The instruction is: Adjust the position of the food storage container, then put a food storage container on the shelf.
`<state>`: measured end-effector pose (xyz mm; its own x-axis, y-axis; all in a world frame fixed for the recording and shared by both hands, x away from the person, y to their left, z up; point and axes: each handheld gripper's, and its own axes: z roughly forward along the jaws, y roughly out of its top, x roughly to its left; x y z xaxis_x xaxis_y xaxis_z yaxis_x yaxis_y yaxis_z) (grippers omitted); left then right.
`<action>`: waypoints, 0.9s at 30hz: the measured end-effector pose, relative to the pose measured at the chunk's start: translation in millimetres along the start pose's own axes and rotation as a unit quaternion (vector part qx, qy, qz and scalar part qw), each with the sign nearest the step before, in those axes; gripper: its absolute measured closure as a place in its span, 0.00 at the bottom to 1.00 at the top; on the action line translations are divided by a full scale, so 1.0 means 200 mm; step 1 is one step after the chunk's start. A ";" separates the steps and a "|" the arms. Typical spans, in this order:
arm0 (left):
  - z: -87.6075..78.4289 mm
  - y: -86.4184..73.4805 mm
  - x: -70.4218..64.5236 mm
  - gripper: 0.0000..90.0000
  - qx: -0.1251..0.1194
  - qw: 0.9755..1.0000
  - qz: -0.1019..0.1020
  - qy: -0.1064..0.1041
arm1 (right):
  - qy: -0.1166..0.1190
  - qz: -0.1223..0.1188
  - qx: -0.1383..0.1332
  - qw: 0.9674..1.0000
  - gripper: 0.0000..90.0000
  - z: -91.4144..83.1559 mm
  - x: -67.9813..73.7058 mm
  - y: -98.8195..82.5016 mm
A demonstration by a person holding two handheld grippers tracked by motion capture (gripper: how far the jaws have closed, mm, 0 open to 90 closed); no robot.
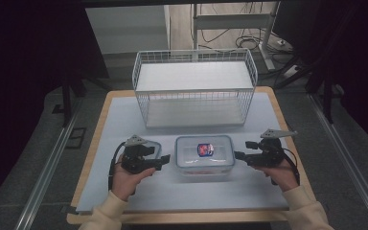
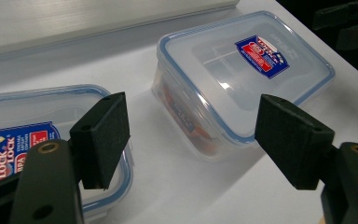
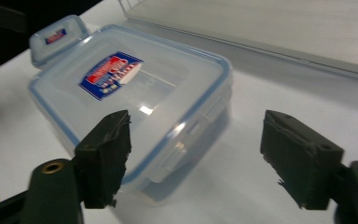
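So the lidded plastic box (image 1: 204,155) sits on the white mat (image 1: 124,120) near the front edge, between both grippers. Its lid is on, with a red and blue sticker on top, and something orange-red shows through the wall, can't tell what. At its 9 o'clock there's a second box (image 2: 37,140), partly hidden under the left gripper (image 1: 165,160). Right gripper (image 1: 238,155) is at 3 o'clock. Both sets of jaws gape wide, holding nothing. The wire basket (image 1: 195,88) stands at 12 o'clock.
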<state>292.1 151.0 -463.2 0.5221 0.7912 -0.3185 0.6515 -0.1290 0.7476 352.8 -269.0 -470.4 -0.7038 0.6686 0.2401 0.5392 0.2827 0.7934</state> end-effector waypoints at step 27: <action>0.20 0.06 -0.01 0.25 0.040 0.998 -0.032 -0.049 | 0.011 0.024 0.026 0.999 0.21 0.04 0.04 0.03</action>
<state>321.3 123.5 -476.3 0.5267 0.7378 -0.4222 0.7245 -0.1300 0.6769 355.0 -256.6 -467.5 -0.6869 0.6665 0.2897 0.5948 0.2865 0.7511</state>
